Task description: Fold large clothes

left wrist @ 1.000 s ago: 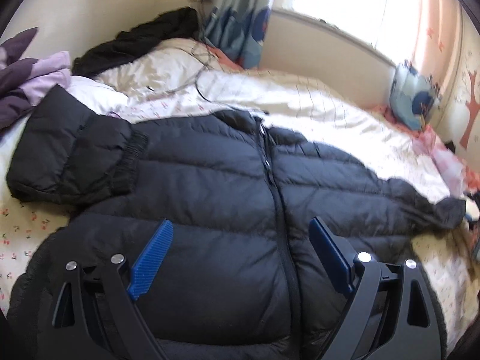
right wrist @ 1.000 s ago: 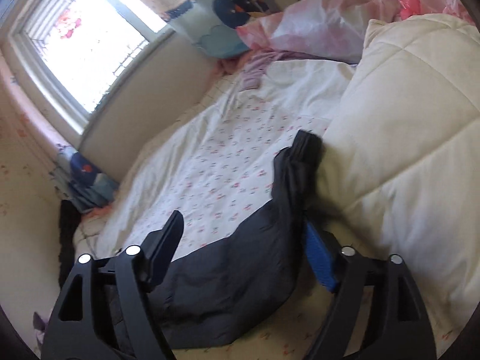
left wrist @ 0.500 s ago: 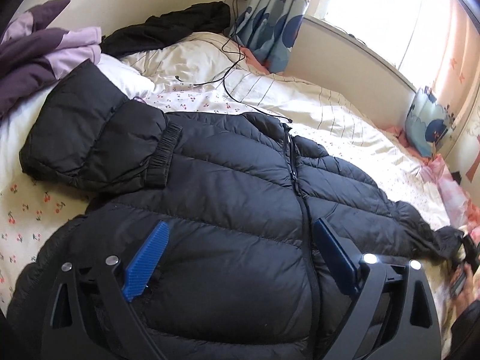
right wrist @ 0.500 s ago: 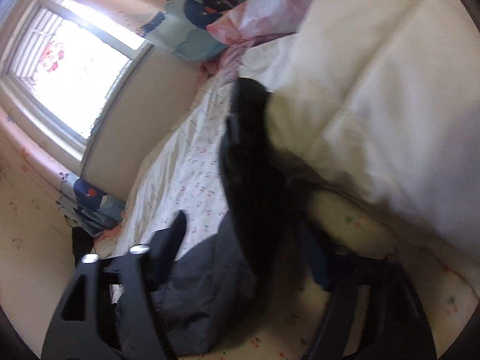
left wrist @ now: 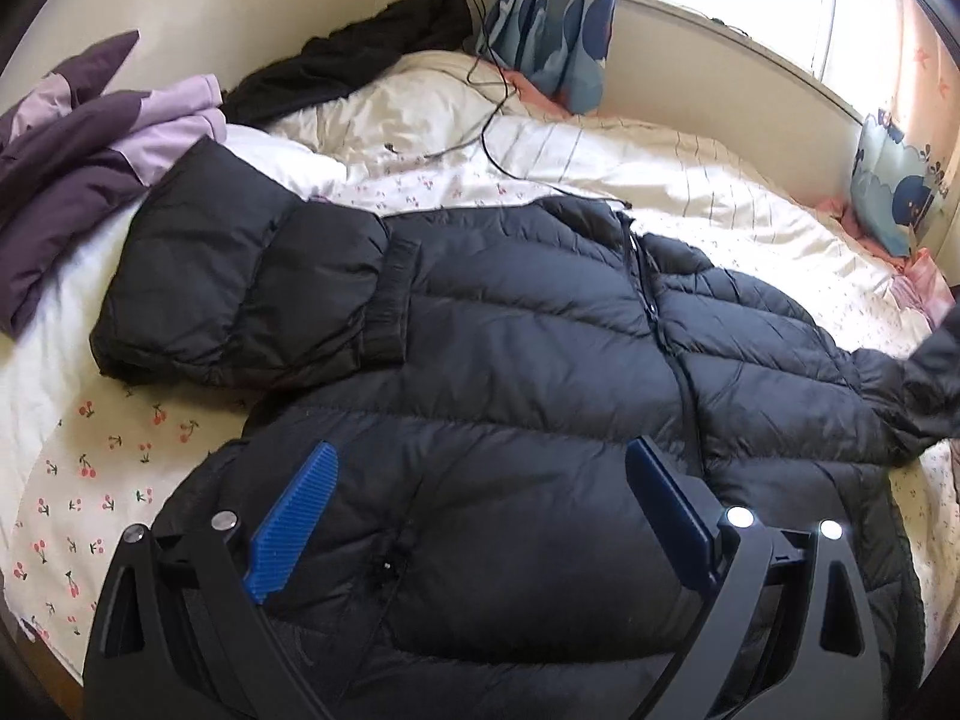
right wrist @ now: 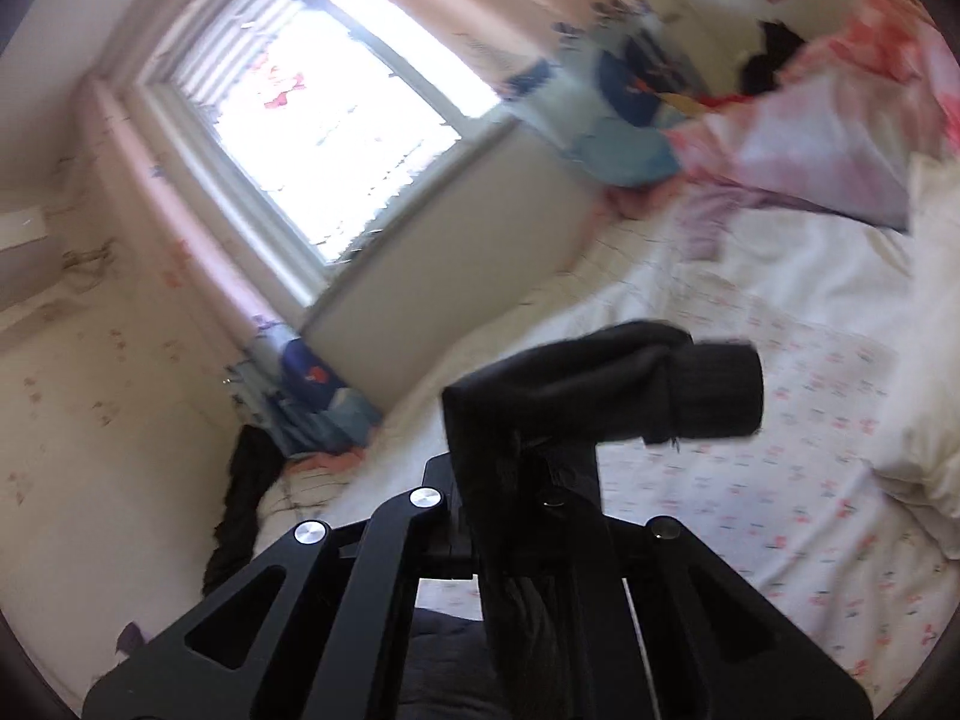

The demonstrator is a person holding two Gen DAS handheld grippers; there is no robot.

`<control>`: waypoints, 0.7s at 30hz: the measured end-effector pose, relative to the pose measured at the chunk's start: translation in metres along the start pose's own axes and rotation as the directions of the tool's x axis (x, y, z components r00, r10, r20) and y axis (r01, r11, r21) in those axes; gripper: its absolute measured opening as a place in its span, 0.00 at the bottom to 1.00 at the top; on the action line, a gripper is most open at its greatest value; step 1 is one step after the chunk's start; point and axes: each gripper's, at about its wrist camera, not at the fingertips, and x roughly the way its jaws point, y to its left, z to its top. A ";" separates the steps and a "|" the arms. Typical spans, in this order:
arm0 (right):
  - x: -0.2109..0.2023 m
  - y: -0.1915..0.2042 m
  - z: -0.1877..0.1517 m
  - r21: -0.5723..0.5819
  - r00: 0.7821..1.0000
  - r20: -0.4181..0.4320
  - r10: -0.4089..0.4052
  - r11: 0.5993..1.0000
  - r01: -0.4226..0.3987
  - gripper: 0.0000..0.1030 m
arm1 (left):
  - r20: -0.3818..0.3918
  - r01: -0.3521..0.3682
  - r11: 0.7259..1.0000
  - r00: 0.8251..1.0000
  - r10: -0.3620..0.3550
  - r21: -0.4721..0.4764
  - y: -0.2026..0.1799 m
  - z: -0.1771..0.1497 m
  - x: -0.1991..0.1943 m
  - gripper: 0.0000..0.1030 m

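A black puffer jacket [left wrist: 540,360] lies front up on the bed, zipped. Its left sleeve [left wrist: 252,282] is folded across the chest. My left gripper [left wrist: 480,480] is open and hovers over the jacket's lower part, empty. My right gripper [right wrist: 528,456] is shut on the jacket's right sleeve [right wrist: 612,384] and holds it lifted above the bed, the cuff [right wrist: 714,390] sticking out past the fingers. The raised sleeve also shows at the right edge of the left wrist view [left wrist: 924,384].
The bed sheet [left wrist: 90,450] has a cherry print. Purple clothes [left wrist: 72,162] and a black garment [left wrist: 360,54] lie at the head end, with a black cable [left wrist: 492,120]. A white duvet [right wrist: 924,360] and pink bedding [right wrist: 828,144] lie right. A window [right wrist: 336,120] is behind.
My right gripper closed on the right sleeve and lifted it off the bed. My left gripper drew back slightly, staying open over the jacket.
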 end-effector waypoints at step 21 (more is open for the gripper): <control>0.092 0.353 -0.192 -0.265 0.876 -0.347 0.336 0.860 -0.435 0.04 | 0.077 -0.033 0.999 0.996 0.035 -0.021 0.051 0.004 -0.041 0.90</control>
